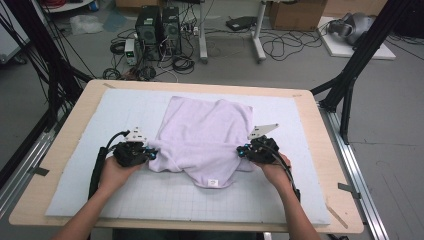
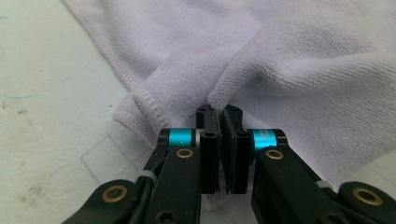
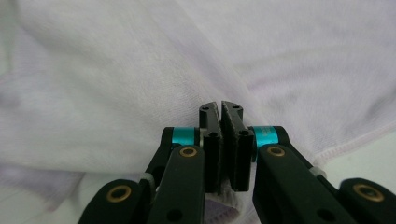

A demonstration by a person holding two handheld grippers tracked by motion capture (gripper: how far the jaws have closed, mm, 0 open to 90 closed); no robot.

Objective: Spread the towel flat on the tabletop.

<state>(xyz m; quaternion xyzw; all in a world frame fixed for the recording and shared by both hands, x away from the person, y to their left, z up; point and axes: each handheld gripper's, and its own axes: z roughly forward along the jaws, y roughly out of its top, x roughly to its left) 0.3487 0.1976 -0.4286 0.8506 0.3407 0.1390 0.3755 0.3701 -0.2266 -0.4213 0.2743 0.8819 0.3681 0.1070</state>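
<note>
Soft lilac terry towel point(image 1: 202, 137) — left gripper point(image 1: 151, 154) and right gripper point(image 1: 241, 151) each pinch its rumpled edge.

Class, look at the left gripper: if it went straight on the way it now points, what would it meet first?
The left gripper is already shut on the lilac towel, pointing across the table into the cloth. Going straight on, it would likely just push into more of that towel's bunched folds; beyond them, depth is unclear.

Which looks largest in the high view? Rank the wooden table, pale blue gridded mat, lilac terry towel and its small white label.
1. Wooden table
2. Pale blue gridded mat
3. Lilac terry towel
4. Small white label
</note>
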